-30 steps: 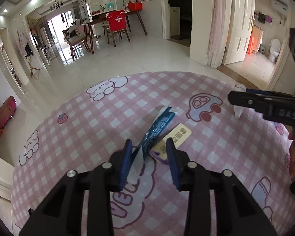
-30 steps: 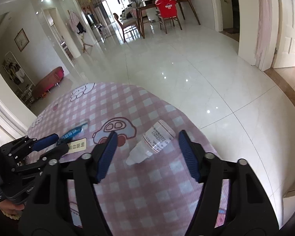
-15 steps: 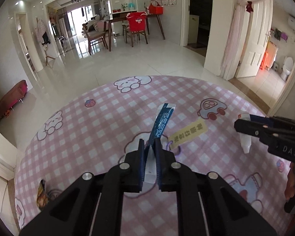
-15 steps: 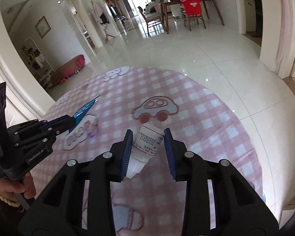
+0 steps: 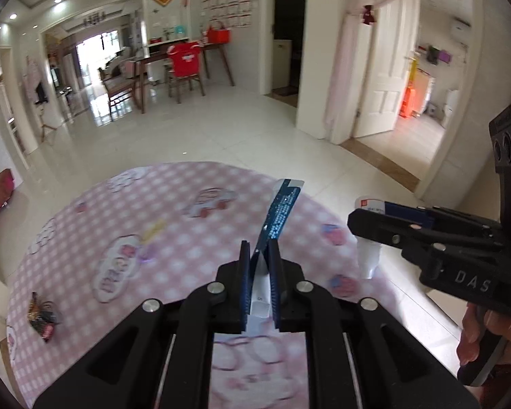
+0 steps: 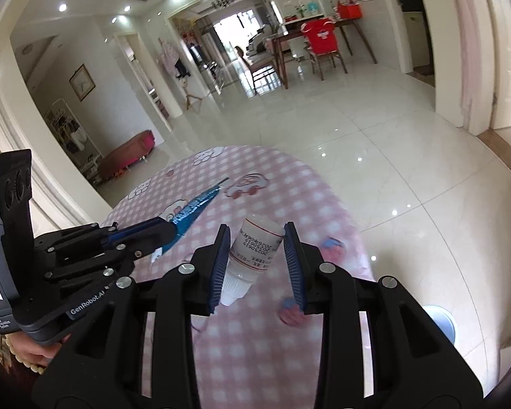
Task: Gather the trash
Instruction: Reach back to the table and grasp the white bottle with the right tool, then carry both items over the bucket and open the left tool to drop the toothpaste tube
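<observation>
We log the left gripper (image 5: 258,274) with its jaws drawn narrow and clamped on the white lower end of a blue wrapper (image 5: 280,212). The strip stands up from between the pads and leans slightly right, clear of the pink checked tablecloth (image 5: 194,238) below. In the right wrist view the same blue wrapper (image 6: 191,210) points away from the left gripper (image 6: 143,235) like a blade, up and to the right.

We log the right gripper (image 6: 255,266) with a small white dropper bottle (image 6: 253,255) between its fingers, label outward, nozzle toward the camera. The left pad (image 6: 219,266) touches the bottle. A gap shows between the bottle and the right pad, so we cannot tell whether the grip is firm. From the left wrist view the right gripper (image 5: 368,225) sits to the right over the table edge, and the bottle (image 5: 368,259) hangs nozzle down beneath its fingers.

On the cloth, near the left edge, lies a dark crumpled wrapper (image 5: 42,317). Farther out lies a yellow label strip (image 5: 153,230), blurred. Cartoon prints mark the tablecloth (image 6: 262,204).

Beyond the table we note glossy white floor tiles (image 5: 201,129), then a dining table with a red-covered chair (image 5: 185,64).
</observation>
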Motion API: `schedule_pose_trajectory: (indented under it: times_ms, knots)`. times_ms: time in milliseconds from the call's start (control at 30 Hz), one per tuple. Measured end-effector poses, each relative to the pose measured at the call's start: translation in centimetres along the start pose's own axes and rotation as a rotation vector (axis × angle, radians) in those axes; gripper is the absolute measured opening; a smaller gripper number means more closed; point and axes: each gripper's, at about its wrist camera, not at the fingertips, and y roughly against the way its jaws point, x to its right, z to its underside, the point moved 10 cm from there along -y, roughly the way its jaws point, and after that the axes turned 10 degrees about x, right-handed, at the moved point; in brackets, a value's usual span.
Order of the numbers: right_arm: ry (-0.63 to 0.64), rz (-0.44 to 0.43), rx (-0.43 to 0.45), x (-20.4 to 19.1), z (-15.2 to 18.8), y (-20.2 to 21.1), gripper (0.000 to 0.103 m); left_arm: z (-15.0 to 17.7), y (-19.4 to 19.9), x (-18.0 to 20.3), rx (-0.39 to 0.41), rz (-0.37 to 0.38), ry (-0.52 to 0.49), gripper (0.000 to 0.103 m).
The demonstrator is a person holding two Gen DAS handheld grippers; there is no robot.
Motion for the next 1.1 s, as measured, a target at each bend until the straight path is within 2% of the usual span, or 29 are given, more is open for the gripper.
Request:
schedule_pose_trajectory:
  times_ms: [300,600,667,700,733,867,1100]
  knots:
    - [-0.076,0.125,0.065,10.5,1.6,8.0,0.031,1.6,-3.4,14.3,-0.075,0.151,-0.085,0.010]
    - [-0.168,0.265,0.099,19.3,4.2,12.8,0.031,4.6,-7.9,24.7,-0.181,0.272,-0.121,0.013]
    - [-0.188,0.286,0.099,20.8,4.8,13.3,0.031,5.4,-9.0,26.1,-0.216,0.286,-0.087,0.031]
    - [-0.195,0.292,0.098,21.2,5.0,13.5,0.031,5.8,-9.5,26.6,-0.229,0.288,-0.078,0.046]
    - [-0.203,0.301,0.097,21.7,5.3,13.6,0.031,6.1,-9.8,27.1,-0.233,0.285,-0.077,0.057]
    - [-0.226,0.306,0.084,23.1,6.1,13.8,0.024,7.1,-10.3,28.5,-0.240,0.274,-0.102,0.062]
    - [-0.241,0.297,0.075,24.2,7.3,13.8,0.024,7.4,-10.4,27.9,-0.238,0.236,-0.112,0.066]
